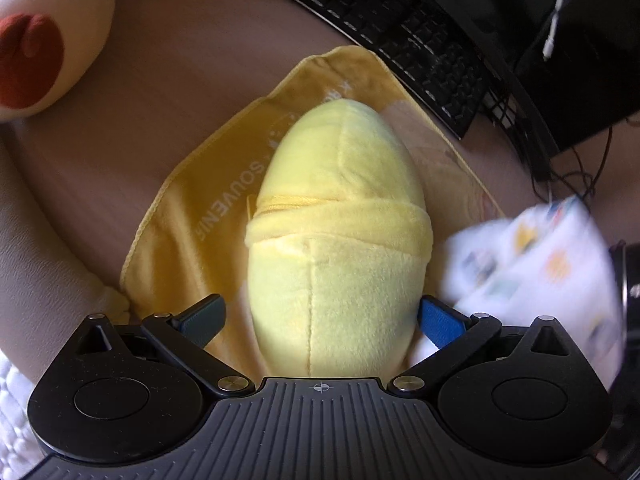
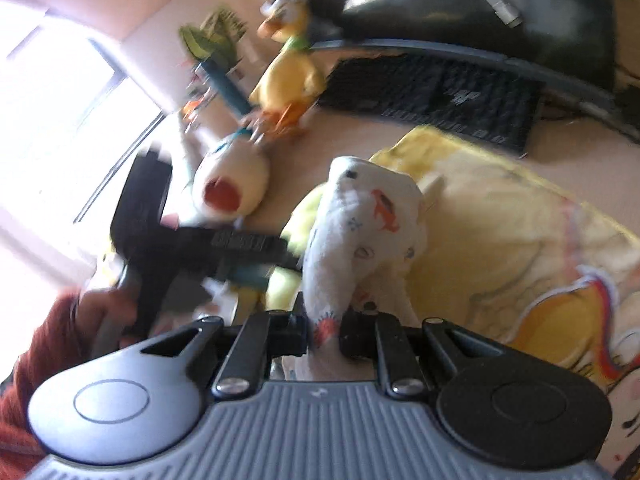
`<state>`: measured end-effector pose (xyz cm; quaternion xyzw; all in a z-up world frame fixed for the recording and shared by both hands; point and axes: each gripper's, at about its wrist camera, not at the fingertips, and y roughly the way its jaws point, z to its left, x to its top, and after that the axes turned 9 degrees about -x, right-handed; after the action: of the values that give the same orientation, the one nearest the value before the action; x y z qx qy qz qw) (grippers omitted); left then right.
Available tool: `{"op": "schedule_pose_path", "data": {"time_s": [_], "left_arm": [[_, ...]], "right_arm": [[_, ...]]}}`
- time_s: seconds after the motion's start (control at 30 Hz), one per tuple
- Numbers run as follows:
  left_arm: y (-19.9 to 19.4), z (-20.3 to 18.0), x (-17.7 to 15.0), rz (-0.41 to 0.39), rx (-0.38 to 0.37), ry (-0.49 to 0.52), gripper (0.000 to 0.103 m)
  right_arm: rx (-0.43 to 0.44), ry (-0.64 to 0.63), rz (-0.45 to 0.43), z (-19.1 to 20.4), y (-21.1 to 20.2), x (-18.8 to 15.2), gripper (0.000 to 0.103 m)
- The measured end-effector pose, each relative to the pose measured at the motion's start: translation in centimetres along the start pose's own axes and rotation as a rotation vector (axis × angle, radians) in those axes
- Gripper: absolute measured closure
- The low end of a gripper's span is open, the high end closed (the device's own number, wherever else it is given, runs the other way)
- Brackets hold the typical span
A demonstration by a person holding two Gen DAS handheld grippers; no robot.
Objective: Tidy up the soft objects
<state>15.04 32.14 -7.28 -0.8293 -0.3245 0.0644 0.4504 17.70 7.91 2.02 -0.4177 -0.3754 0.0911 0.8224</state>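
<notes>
A pale yellow plush toy (image 1: pixel 336 216) lies lengthwise on a yellow printed cloth (image 1: pixel 200 208) on the desk. My left gripper (image 1: pixel 320 318) is open and straddles the toy's near end. Its right blue finger pad (image 1: pixel 436 322) touches the plush, while a small gap shows at the left one. My right gripper (image 2: pixel 324 332) is shut on a white patterned cloth (image 2: pixel 360 232), which bunches up above its fingers. The same white cloth (image 1: pixel 532 268) shows blurred at the right of the left wrist view. The left gripper (image 2: pixel 240 246) appears blurred in the right wrist view.
A cream plush with a red mouth (image 1: pixel 40 40) (image 2: pixel 232 188) lies left of the cloth. A yellow duck plush (image 2: pixel 292 76) stands farther back. A black keyboard (image 1: pixel 400 32) (image 2: pixel 440 96) and a monitor sit behind. A red-sleeved hand (image 2: pixel 48 332) holds the left gripper.
</notes>
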Motion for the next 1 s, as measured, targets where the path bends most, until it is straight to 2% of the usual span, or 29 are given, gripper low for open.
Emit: {"op": "schedule_pose_path", "data": {"time_s": [0.1,0.23,0.4,0.47,0.57,0.73,0.87,1.0], "left_arm": [[-0.5,0.2,0.5,-0.014,-0.008,-0.025,0.000],[-0.8,-0.6,0.7,-0.012,0.014,-0.001,0.000],[-0.5,-1.8,0.7,-0.002,0.044,0.048,0.000],[-0.2,-2.1,0.6,0.003,0.051,0.063,0.000],[-0.1,-2.6,0.6,0.010,0.069,0.077,0.000],[-0.6,-5.7,0.3,-0.010,0.153,0.173,0.000],[1.0,-9.1,0.0,-0.001,0.242,0.286,0.000],[4.0,-11.1,-0.4,0.046,0.395,0.346,0.000]], "right_arm": [[0.012,-0.051,0.033,1.6,1.1,-1.1,0.088],[0.047,-0.106,0.021,3.5,2.2,-0.8,0.088],[-0.052,-0.068,0.089,2.4,5.2,-0.7,0.088],[-0.055,-0.031,0.104,1.3,5.1,-1.0,0.088],[-0.109,0.004,0.109,-0.4,4.4,-1.5,0.088],[-0.179,0.123,0.119,-4.2,3.8,-2.3,0.088],[-0.190,0.219,0.082,-7.0,2.4,-3.1,0.088],[-0.176,0.315,0.007,-9.2,-0.1,-3.8,0.088]]}}
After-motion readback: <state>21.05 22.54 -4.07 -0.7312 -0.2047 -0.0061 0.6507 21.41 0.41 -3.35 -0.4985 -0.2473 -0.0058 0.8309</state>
